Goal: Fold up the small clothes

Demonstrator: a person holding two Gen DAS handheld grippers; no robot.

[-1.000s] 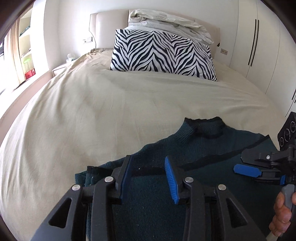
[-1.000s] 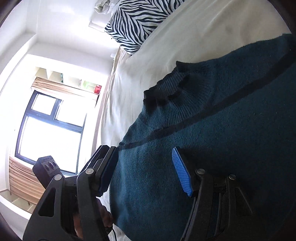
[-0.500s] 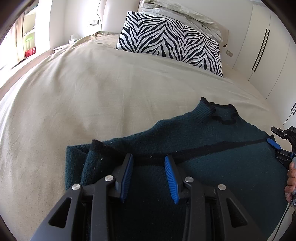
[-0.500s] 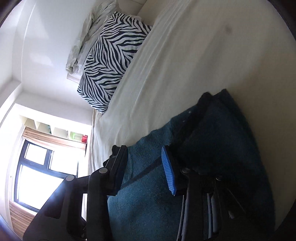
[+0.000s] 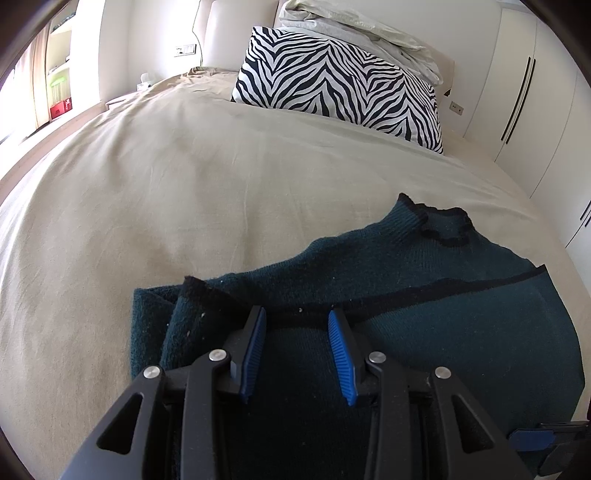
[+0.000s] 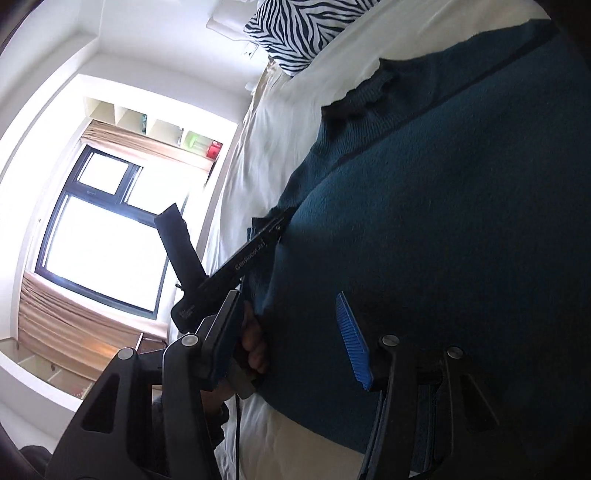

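A dark teal sweater (image 5: 424, 295) with black trim lies flat on the beige bed (image 5: 166, 206), collar away from me. A sleeve (image 5: 173, 317) is folded in at its left side. My left gripper (image 5: 297, 325) hovers low over the sweater's left half, open, with only flat knit showing in the gap. My right gripper (image 6: 286, 299) is over the sweater (image 6: 443, 221) near its front edge. Its jaws are opening and the pads press on nothing. It also shows as a blue pad, the right gripper (image 5: 532, 439), at the left view's lower right. The left gripper's body (image 6: 255, 251) and a hand (image 6: 251, 343) appear in the right view.
A zebra-print pillow (image 5: 340, 88) and crumpled grey bedding (image 5: 362, 33) sit at the headboard. White wardrobe doors (image 5: 535, 92) stand to the right. A window (image 6: 99, 243) with shelves lies beyond the bed's left side. Wide bare sheet stretches left of and beyond the sweater.
My left gripper sank slightly toward the sweater. My right gripper swung from the sweater's right corner back to its front edge, dropping to the left view's lower right, and its jaws widened.
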